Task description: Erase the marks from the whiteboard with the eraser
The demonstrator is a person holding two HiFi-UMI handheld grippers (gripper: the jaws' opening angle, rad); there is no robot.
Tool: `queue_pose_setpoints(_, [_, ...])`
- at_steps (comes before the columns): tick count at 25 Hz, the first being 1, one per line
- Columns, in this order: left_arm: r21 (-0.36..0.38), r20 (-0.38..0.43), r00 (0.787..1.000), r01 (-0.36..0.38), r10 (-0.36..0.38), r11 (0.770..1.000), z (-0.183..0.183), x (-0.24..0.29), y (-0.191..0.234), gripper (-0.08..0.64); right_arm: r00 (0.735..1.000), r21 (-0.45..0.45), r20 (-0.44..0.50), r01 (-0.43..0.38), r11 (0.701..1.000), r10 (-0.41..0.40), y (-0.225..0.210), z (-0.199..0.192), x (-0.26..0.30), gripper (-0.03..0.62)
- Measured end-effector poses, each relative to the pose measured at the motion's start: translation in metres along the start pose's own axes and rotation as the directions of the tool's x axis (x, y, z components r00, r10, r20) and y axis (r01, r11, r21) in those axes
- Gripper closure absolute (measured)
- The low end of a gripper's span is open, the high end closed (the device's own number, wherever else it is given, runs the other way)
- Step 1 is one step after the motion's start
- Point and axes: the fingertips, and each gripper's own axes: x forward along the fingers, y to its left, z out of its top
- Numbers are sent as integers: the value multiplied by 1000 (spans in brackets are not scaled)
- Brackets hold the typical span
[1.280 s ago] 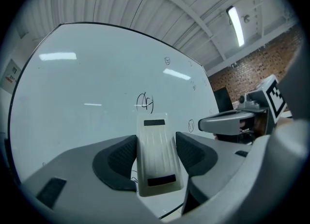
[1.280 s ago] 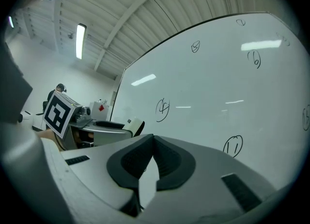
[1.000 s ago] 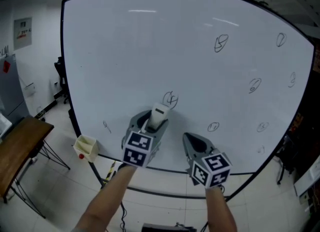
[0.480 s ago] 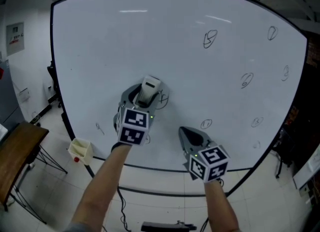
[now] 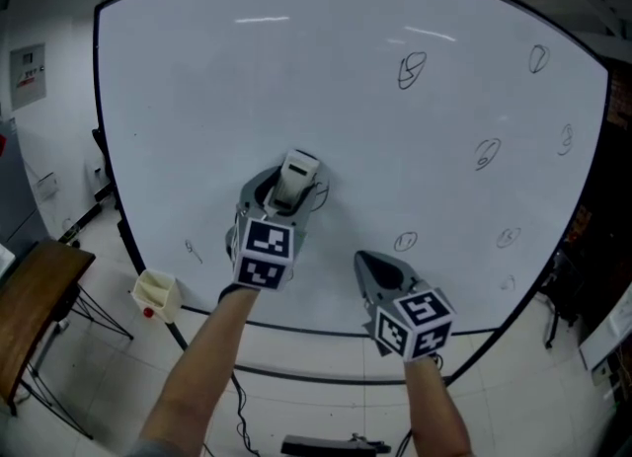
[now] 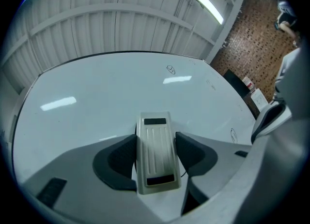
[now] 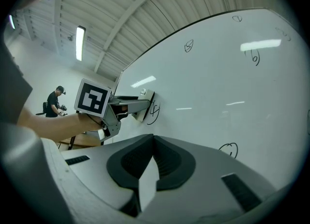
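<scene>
While our left gripper (image 6: 156,140) stays clamped on the eraser (image 6: 155,165), it has climbed from just below the central scribble (image 5: 321,196) onto it. The pad now presses the whiteboard (image 5: 247,80), and only the scribble's right edge still shows. That puts us, we judge, at the start of the first wipe, with the other marks (image 5: 412,68) further right untouched, while our right gripper (image 7: 151,155), jaws together on nothing, waits lower right, off the board.
</scene>
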Motion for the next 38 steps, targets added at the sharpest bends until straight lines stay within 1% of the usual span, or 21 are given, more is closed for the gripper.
queue_pose_setpoints(7, [-16, -14, 996, 90, -91, 996, -24, 6, -62, 305, 1000, 18, -6, 19, 1000, -19, -13, -10, -15, 600])
queue_pose_setpoints(10, [-5, -40, 991, 127, -127, 992, -34, 9, -86, 306, 999, 31, -7, 32, 999, -31, -19, -14, -20, 600])
queue_pose_setpoints(12, [8, -53, 989, 136, -135, 991, -38, 9, -92, 306, 1000, 34, -6, 29, 999, -29, -20, -15, -21, 600])
queue_pose_setpoints(15, [21, -80, 983, 168, -166, 986, -38, 8, -89, 304, 1000, 29, -2, 20, 999, -20, -16, -12, -20, 600])
queue_pose_setpoints(17, [24, -85, 985, 153, -151, 988, -34, 6, -75, 305, 1000, 26, 3, 17, 1000, -17, -14, -9, -20, 600])
queue_pose_setpoints(20, [-5, -64, 996, 69, -69, 998, -19, 2, -30, 305, 1000, 19, 2, 12, 1000, -12, -10, -6, -18, 600])
queue_pose_setpoints(22, [-8, -49, 999, 12, -13, 1000, -7, -1, 3, 305, 1000, 20, 0, 11, 1000, -11, -8, -7, -17, 600])
queue_pose_setpoints(24, [-7, -43, 999, -24, 24, 1000, 3, -2, 31, 304, 1000, 22, -2, 8, 1000, -8, -4, -7, -16, 600])
queue_pose_setpoints(25, [-5, -48, 998, -30, 29, 1000, 5, -3, 38, 304, 1000, 22, -3, 6, 1000, -6, -2, -8, -16, 600])
queue_pose_setpoints(27, [8, -52, 998, -35, 36, 999, 7, -3, 40, 305, 1000, 24, -6, 6, 1000, -6, 0, -9, -16, 600])
queue_pose_setpoints(31, [44, -39, 997, -63, 65, 997, 5, -2, 29, 307, 1000, 27, -12, 11, 1000, -10, 0, -11, -18, 600])
queue_pose_setpoints(34, [49, -42, 998, -44, 46, 998, -2, 1, 9, 307, 999, 39, -22, 25, 999, -24, -4, -17, -25, 600])
queue_pose_setpoints(38, [14, -47, 999, -3, 3, 1000, -9, 6, -20, 308, 999, 34, -22, 34, 999, -34, -11, -17, -30, 600])
